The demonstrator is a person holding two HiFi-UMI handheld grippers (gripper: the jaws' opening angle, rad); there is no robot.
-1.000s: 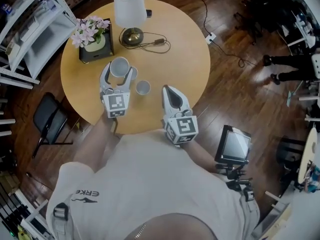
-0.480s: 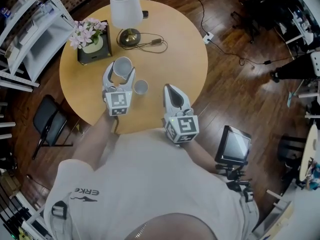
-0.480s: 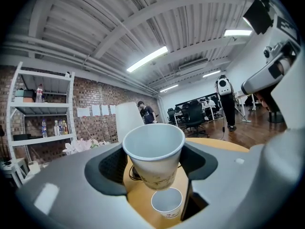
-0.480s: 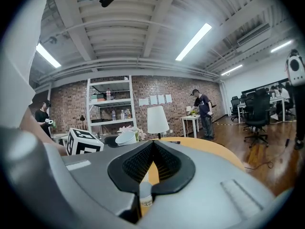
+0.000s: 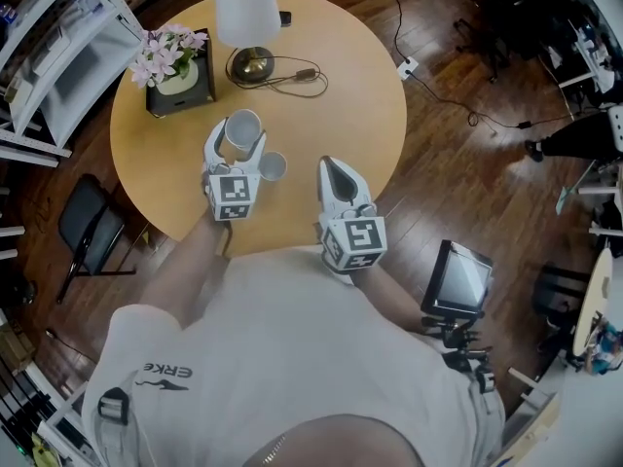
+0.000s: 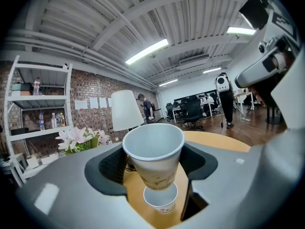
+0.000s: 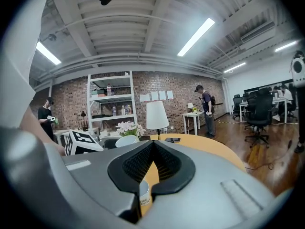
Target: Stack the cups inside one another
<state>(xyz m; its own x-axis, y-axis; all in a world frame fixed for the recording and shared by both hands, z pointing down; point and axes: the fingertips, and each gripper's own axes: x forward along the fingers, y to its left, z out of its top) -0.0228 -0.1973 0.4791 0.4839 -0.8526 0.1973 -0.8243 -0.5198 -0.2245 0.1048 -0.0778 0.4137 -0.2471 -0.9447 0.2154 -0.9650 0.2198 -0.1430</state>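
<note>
A large white paper cup (image 5: 242, 129) (image 6: 153, 154) sits upright between the jaws of my left gripper (image 5: 237, 136) (image 6: 153, 149), which is shut on its sides and holds it off the round wooden table (image 5: 331, 86). A smaller white cup (image 5: 274, 166) (image 6: 160, 202) stands on the table just right of it; in the left gripper view it shows below the held cup. My right gripper (image 5: 333, 170) (image 7: 151, 149) is shut and empty near the table's front edge, right of the small cup (image 7: 143, 194). The large cup's rim (image 7: 126, 140) shows at its left.
A white lamp (image 5: 245, 8) with its cable and a black box of pink flowers (image 5: 175, 71) stand at the back of the table. A black chair (image 5: 83, 227) and white shelves (image 5: 58, 47) are at the left, a monitor (image 5: 456, 280) on the floor at the right.
My left gripper, with the large cup in it, has shifted a little lower and closer to the small cup. The right gripper has stayed where it was.
</note>
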